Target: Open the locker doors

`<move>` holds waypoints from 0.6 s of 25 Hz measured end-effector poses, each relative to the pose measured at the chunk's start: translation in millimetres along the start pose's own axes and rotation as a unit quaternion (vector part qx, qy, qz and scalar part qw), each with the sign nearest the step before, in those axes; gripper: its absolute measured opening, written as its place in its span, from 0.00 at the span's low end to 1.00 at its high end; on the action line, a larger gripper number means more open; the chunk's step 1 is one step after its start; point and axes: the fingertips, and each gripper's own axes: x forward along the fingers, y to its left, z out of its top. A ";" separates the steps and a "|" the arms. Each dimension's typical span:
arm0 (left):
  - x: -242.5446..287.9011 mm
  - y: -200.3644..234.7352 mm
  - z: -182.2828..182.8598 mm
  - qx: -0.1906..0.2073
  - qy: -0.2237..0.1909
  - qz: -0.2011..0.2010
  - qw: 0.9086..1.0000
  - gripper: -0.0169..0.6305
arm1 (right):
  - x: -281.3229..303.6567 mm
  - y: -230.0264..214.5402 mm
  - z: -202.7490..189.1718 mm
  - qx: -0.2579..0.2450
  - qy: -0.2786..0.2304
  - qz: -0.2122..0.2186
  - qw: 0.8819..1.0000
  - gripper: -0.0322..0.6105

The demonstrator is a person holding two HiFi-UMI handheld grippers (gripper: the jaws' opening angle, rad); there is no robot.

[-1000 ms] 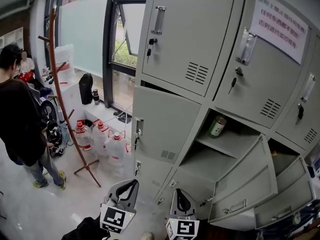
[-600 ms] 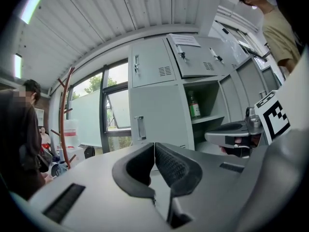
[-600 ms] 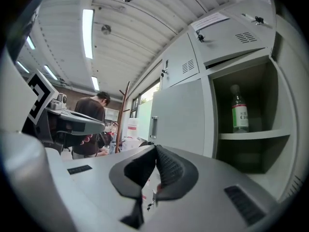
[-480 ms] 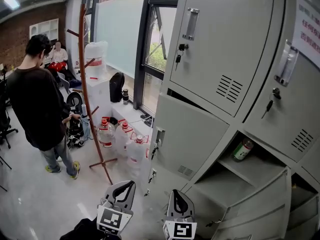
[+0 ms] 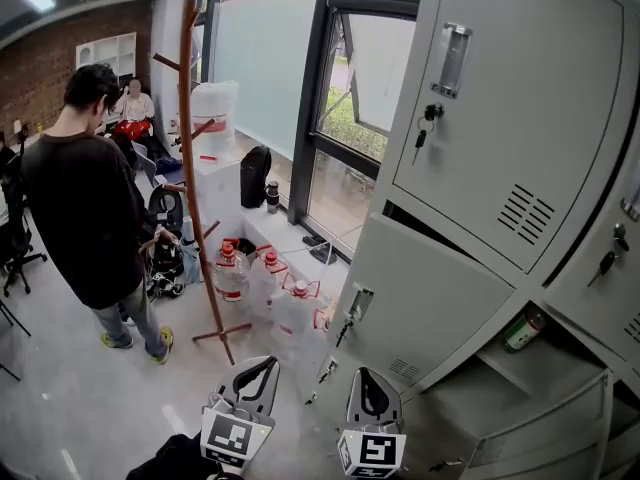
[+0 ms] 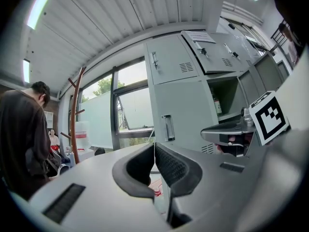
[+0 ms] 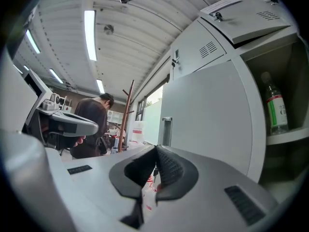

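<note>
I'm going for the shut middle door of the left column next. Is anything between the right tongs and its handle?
Nothing visible. The right tongs, shut and empty, point at the door, with open air up to its handle. The jugs stand on the floor off to the left.

The locker doors were painted pale grey, the coat stand reddish brown. The bottle was labelled green; the water jugs were capped red.
</note>
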 end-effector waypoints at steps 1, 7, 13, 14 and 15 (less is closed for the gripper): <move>5.8 8.2 0.2 -0.002 -0.002 -0.004 1.000 0.06 | 10.0 0.6 2.2 -0.001 0.000 -0.005 1.000 0.07; 43.9 56.5 1.0 -0.002 -0.010 -0.030 1.000 0.06 | 65.9 0.3 15.7 -0.006 -0.008 -0.046 0.999 0.07; 77.6 84.5 2.2 -0.001 -0.017 -0.066 0.998 0.06 | 111.8 5.0 22.6 -0.007 -0.004 -0.060 0.998 0.32; 82.1 88.7 1.8 -0.001 -0.017 -0.071 0.997 0.06 | 117.6 5.7 23.0 -0.008 -0.003 -0.063 0.998 0.36; 86.6 92.4 1.6 0.000 -0.018 -0.077 0.997 0.06 | 123.1 6.4 23.2 -0.009 -0.001 -0.066 0.998 0.37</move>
